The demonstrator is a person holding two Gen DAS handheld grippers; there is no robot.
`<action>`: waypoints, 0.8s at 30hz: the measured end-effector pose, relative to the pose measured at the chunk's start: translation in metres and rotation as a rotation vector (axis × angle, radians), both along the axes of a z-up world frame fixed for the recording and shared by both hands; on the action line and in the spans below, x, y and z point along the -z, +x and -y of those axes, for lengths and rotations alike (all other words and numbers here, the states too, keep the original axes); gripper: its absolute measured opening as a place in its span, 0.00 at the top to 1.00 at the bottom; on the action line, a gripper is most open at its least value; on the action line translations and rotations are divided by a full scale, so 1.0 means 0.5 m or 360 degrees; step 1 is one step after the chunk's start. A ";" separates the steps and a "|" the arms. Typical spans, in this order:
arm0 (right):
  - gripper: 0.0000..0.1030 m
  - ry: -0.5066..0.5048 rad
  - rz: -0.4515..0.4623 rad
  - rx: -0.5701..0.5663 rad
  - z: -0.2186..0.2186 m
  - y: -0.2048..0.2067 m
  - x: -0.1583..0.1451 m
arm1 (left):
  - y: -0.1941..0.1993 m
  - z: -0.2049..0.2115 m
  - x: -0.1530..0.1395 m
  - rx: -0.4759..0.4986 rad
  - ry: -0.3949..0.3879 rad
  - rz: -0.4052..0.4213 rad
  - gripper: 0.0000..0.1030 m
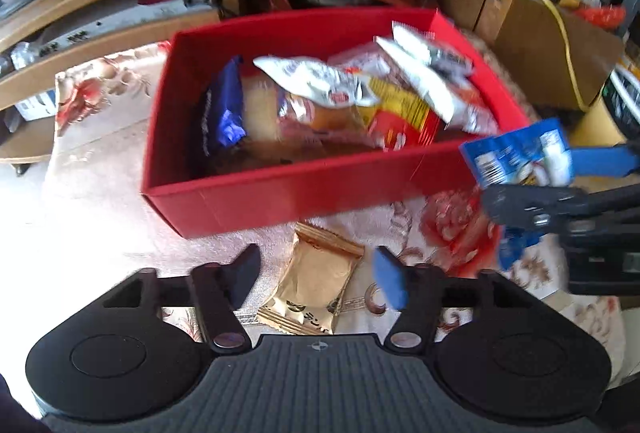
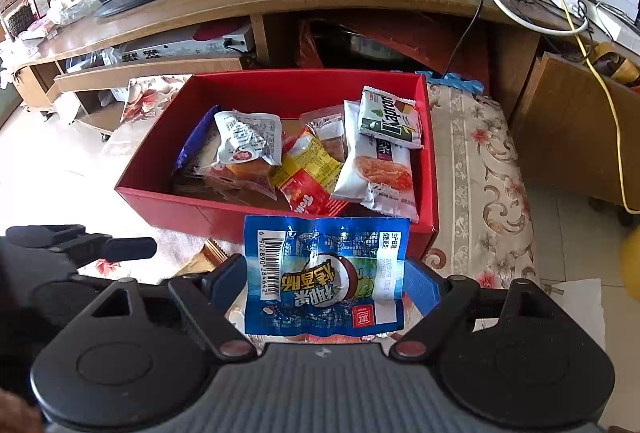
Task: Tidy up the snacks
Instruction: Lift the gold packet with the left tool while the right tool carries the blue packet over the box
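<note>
Right gripper (image 2: 326, 271): closed on a blue foil snack packet (image 2: 326, 273) with a white barcode panel and a coconut picture, one blue pad on each short side. Packet held clear of the cloth, just in front of the near wall of the red cardboard box (image 2: 240, 209). Long axis side to side, from one finger across to the other; flat printed face toward the wrist camera, print upside down there, crimped far edge pointing at the box.

Left gripper (image 1: 316, 263): spread, pads pressing on nothing. Below and between its fingers, one gold foil packet (image 1: 316, 281), flat on the floral cloth of the worktop (image 2: 472, 161), apart from both pads. Long axis running from the gripper toward the box, far end leaning a little right; crimped seams at the near and far ends. Just short of the box's near wall, not touching it as far as visible.

Red box open at the top, standing on the cloth, with a strip of bare cloth between its right wall and the worktop's right edge. Inside, a loose overlapping heap, at least six packets:
- one dark blue, on edge against the left wall
- one silver-white, crumpled, on top at the left
- one clear wrap over a brown cake
- one yellow and red, middle
- one long white with a pastry picture, by the right wall
- one green and white, on top near the far right corner

Outside the box: two packets in all, one blue, one gold.
</note>
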State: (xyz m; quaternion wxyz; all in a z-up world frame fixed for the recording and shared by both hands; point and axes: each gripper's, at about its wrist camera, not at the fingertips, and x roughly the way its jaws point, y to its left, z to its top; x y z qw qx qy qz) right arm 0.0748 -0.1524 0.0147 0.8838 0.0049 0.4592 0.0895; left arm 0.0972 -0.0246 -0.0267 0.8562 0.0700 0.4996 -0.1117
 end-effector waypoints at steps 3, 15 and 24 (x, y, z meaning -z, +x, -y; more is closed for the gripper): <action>0.22 0.0014 -0.0008 -0.0007 0.004 -0.004 0.000 | 0.013 0.003 0.024 0.0018 0.0020 -0.0049 0.25; 0.22 -0.0005 -0.0042 -0.0021 0.001 -0.004 0.012 | 0.010 0.005 0.057 0.0048 0.0034 -0.0142 0.53; 0.22 -0.0031 -0.0017 0.0031 0.014 -0.007 0.008 | -0.018 -0.023 -0.002 -0.0023 -0.0093 -0.0041 0.53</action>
